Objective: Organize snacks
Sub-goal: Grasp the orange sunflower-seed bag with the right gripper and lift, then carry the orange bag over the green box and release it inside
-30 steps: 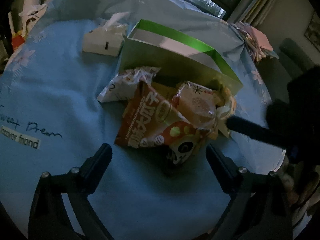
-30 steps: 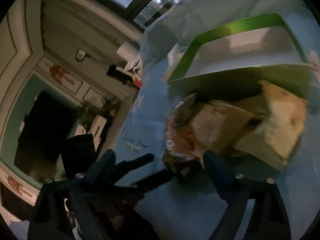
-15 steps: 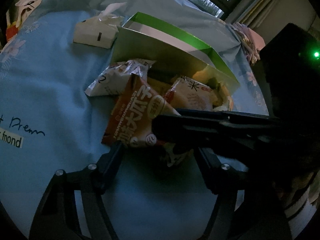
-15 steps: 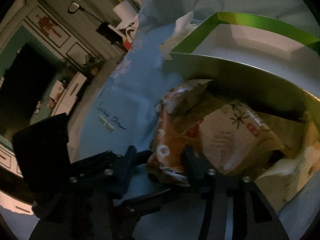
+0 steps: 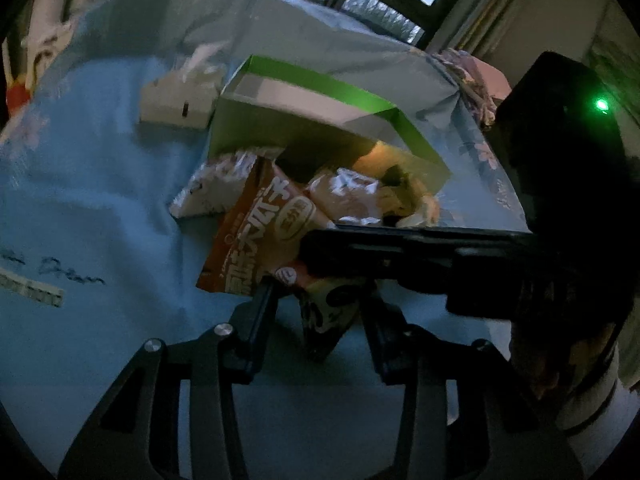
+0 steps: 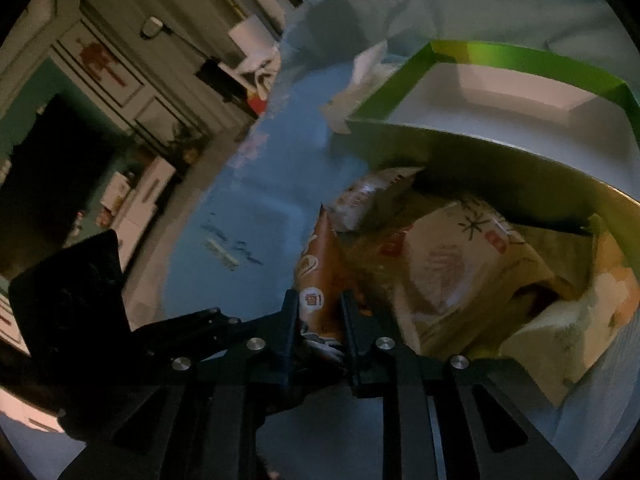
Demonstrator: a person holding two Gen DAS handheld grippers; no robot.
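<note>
Both tools meet on the orange snack bag [image 5: 256, 248]: the left tool [image 5: 316, 304] has just been closing and its pads press the bag's lower end, while the right tool [image 6: 318, 312], also just closing, pinches the same bag's edge from the side. Ahead of the left tool, from left to right on the blue tabletop [image 5: 100, 208], lie a white tissue box [image 5: 176, 106], the open green box [image 5: 320, 120], and more snack packets [image 5: 352, 196] heaped against its front wall.
</note>
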